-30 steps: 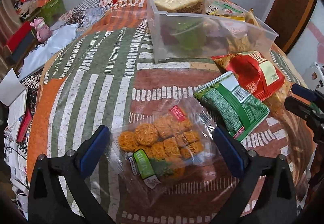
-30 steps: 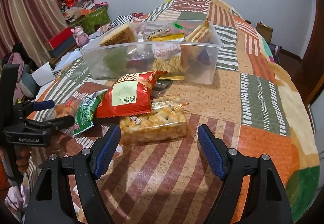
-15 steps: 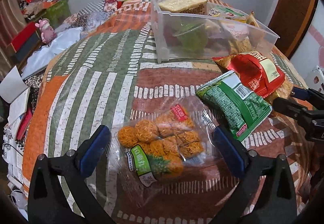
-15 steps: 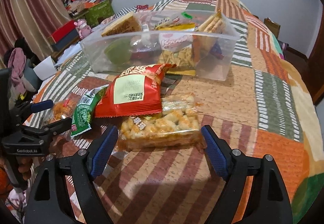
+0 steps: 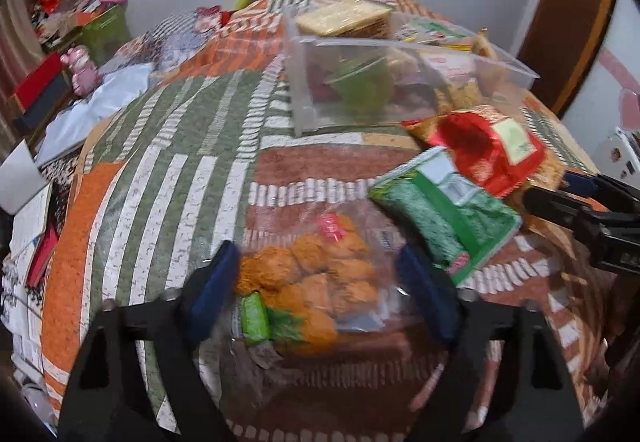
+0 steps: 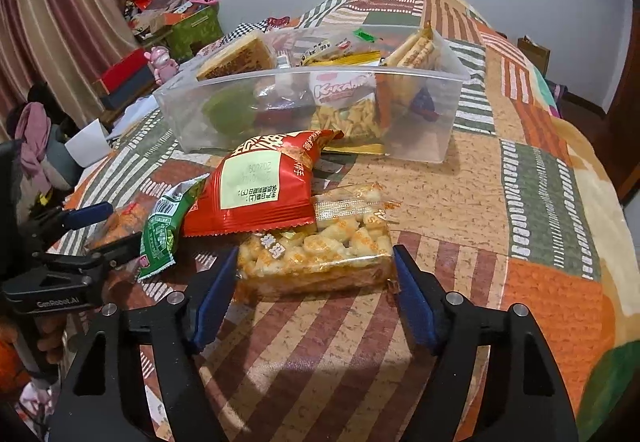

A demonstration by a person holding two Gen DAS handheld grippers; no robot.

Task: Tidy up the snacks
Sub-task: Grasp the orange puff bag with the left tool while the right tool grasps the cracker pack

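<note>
L gripper (image 5: 320, 282) spread wide, pads either side of clear bag of orange puffs (image 5: 316, 278) on quilt (image 5: 160, 182); contact unclear, view blurred. R gripper (image 6: 314, 282) also spread, straddling rice-puff pack (image 6: 320, 250). Red bag (image 6: 260, 190) overlaps that pack; green bag (image 6: 164, 226) lies btwn the two. Clear bin (image 6: 420, 114) w/ snacks behind.

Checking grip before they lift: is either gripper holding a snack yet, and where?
Neither holds yet. The left gripper straddles the orange snack bag; the right gripper straddles the cracker pack. Both are open.
</note>
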